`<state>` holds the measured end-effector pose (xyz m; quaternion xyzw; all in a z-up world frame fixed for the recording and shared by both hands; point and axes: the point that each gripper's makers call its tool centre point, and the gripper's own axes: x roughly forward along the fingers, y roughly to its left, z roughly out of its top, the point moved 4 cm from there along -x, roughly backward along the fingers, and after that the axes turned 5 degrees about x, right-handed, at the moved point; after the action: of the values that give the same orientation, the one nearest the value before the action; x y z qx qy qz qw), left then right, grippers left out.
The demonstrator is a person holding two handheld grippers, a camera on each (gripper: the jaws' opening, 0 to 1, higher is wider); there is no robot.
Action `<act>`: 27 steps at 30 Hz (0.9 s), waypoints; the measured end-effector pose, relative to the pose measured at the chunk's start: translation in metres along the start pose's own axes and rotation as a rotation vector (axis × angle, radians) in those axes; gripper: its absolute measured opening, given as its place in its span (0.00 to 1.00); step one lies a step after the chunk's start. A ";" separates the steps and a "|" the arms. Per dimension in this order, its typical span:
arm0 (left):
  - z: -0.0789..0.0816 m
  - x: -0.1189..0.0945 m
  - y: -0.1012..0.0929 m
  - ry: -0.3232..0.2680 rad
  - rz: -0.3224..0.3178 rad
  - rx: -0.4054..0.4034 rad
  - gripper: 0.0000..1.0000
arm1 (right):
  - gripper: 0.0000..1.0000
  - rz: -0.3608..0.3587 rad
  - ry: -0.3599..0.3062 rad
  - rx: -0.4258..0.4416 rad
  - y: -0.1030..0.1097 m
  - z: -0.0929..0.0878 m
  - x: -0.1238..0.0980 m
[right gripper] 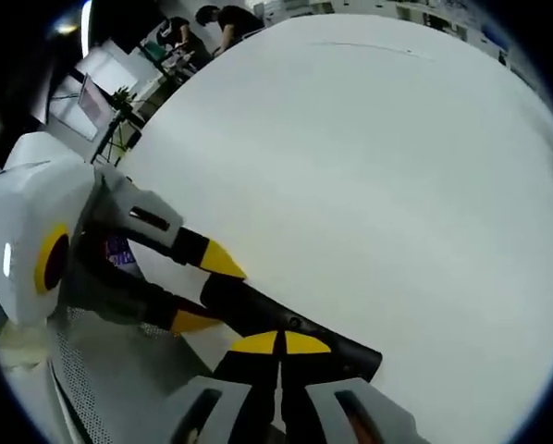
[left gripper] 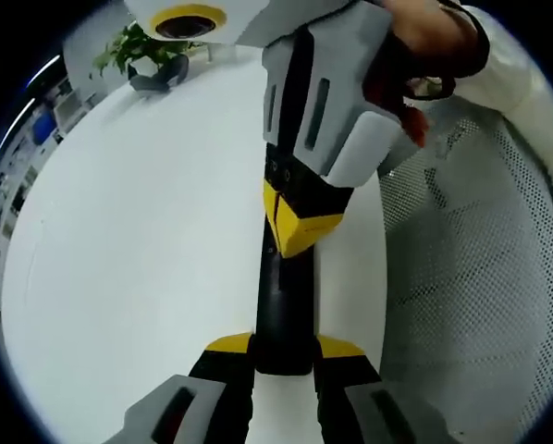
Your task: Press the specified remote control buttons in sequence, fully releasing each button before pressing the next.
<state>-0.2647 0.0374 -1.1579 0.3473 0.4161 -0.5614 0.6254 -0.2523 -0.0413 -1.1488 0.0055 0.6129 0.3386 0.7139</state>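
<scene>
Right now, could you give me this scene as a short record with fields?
held object: long black remote control
left gripper: jaws clamp the remote's end from both sides
right gripper: jaws closed together, yellow tips on the remote's face
surface: white table
nearby: white perforated mesh panel beside the table; green potted plant at the far edge

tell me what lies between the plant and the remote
Just bare white table between the plant and the remote, seen in the left gripper view.
</scene>
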 end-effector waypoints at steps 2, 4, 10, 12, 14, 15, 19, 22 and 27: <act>0.000 0.000 0.000 0.002 0.001 0.002 0.22 | 0.00 0.009 -0.014 0.008 -0.001 -0.001 0.000; 0.000 0.000 0.000 0.003 0.002 0.002 0.22 | 0.00 0.020 -0.049 0.016 -0.001 0.001 -0.003; 0.000 0.001 0.000 0.001 0.004 0.000 0.22 | 0.00 0.037 -0.052 0.020 0.002 0.002 -0.009; 0.000 0.001 0.000 0.003 0.001 0.001 0.22 | 0.00 0.044 -0.042 0.022 0.003 0.001 -0.008; 0.001 0.001 0.000 0.005 -0.002 0.000 0.22 | 0.00 0.045 -0.021 0.020 0.003 -0.003 -0.006; 0.001 0.001 0.001 0.005 -0.002 0.000 0.22 | 0.00 0.038 -0.021 0.011 0.003 -0.004 -0.005; 0.001 0.001 0.001 -0.002 0.000 -0.009 0.22 | 0.00 0.045 0.004 0.009 0.004 -0.007 -0.001; 0.001 0.001 0.001 -0.002 0.003 -0.010 0.22 | 0.00 0.041 0.014 0.005 0.003 -0.009 0.001; 0.000 0.001 0.001 -0.009 0.004 -0.017 0.22 | 0.00 0.030 0.022 -0.007 0.003 -0.011 0.002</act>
<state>-0.2640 0.0369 -1.1584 0.3401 0.4174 -0.5583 0.6312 -0.2631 -0.0425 -1.1525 0.0085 0.6192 0.3516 0.7021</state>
